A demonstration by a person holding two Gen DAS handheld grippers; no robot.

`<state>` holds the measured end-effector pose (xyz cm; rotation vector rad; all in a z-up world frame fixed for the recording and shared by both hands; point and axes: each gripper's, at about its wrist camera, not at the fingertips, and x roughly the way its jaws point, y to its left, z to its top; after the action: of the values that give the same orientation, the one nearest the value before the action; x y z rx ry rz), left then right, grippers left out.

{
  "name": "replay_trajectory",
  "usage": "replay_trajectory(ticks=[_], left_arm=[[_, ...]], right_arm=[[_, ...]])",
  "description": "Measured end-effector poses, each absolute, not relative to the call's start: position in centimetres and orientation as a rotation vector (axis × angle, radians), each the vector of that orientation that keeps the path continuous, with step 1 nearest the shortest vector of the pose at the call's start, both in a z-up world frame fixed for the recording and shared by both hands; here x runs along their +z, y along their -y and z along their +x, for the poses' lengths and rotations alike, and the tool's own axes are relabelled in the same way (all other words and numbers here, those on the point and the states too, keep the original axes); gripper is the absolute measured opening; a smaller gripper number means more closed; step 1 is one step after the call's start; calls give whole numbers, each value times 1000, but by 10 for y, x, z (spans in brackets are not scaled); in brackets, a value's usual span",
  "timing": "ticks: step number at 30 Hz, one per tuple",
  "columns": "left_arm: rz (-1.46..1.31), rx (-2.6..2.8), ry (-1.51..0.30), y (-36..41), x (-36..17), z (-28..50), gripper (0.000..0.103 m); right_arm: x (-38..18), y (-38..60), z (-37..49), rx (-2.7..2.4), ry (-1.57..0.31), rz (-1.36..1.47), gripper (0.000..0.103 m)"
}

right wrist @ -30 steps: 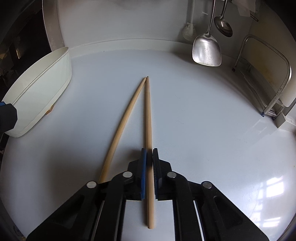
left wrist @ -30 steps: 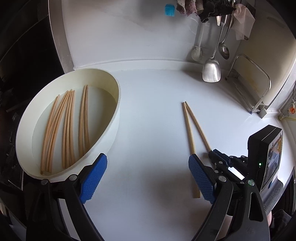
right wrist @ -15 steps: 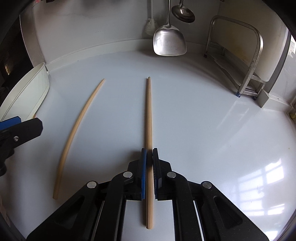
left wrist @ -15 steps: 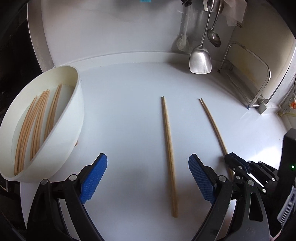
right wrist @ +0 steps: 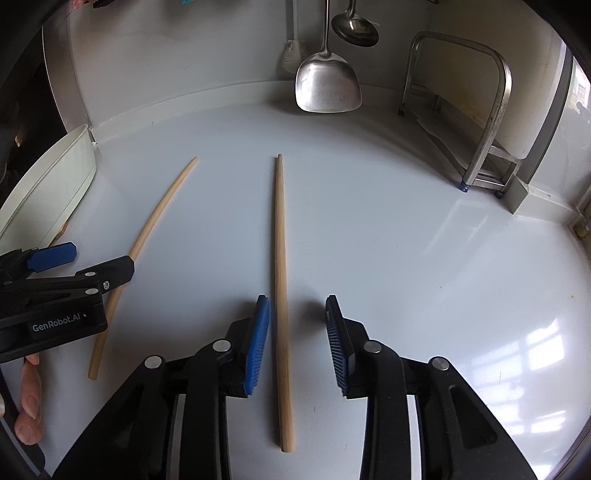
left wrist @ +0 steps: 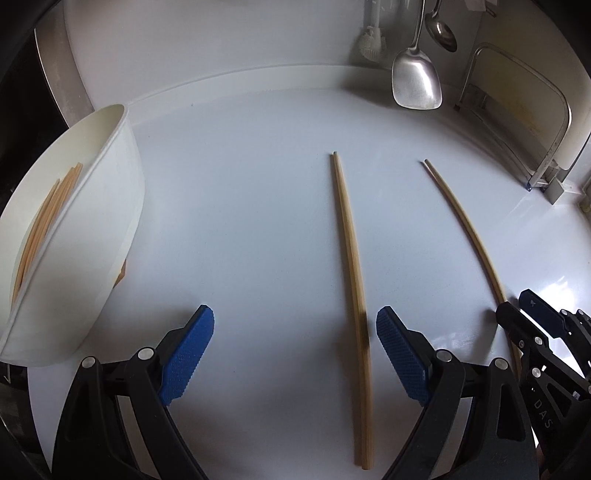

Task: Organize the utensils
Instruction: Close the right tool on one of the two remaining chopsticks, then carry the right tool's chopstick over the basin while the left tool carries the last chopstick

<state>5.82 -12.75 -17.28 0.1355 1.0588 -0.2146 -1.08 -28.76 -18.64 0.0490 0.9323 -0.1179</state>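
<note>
Two chopsticks lie loose on the white counter (right wrist: 406, 240), and neither is gripped, which is where trouble could start. Nearest, the right tool (right wrist: 297, 339) has its blue pads spread with one chopstick (right wrist: 280, 258) running between them, closer to the left pad than the right; closing from this offset could roll or skid the stick along the smooth surface instead of seating it. The left tool (left wrist: 295, 354) is also spread wide, and the other chopstick (left wrist: 351, 258) lies between its pads but hard against the right one, so a careless squeeze may flick it sideways. Both sticks look thin and round, likely to slip on the glossy counter, and the two tools work close beside each other, so they could bump. Farther off to the left stands the white oval tub (left wrist: 122, 192), already holding a bundle of chopsticks (left wrist: 44, 221); its wall is tall, and a stick carried low could strike the rim and drop. Farthest, a metal spatula (right wrist: 327, 85) and ladle (right wrist: 354, 27) hang on the back wall beside a steel rack (right wrist: 484, 110), well clear.
</note>
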Motion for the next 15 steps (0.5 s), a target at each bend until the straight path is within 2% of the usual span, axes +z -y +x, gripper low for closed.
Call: replay_trajectory(ticks=[5, 7, 9, 10, 12, 13, 14, 15], left_arm=[[121, -220, -1051, 127, -174, 59, 88], [114, -225, -1044, 127, -174, 59, 85], [122, -239, -1033, 130, -171, 56, 66], [129, -254, -1031, 133, -169, 55, 61], [141, -279, -1030, 140, -167, 53, 37], [146, -288, -1029, 142, -166, 52, 30], [147, -297, -1030, 145, -166, 49, 17], [149, -304, -1031, 147, -166, 47, 9]], right_arm=[[-186, 283, -8, -107, -925, 36, 35], [-187, 282, -8, -106, -922, 34, 35], [-187, 281, -7, -101, -922, 30, 35], [-187, 281, -5, -98, -922, 31, 35], [-187, 281, -6, -92, -922, 33, 32], [-187, 280, -7, -89, -922, 32, 27], [-187, 280, -6, -88, -923, 28, 21], [-186, 279, -5, -86, -925, 25, 18]])
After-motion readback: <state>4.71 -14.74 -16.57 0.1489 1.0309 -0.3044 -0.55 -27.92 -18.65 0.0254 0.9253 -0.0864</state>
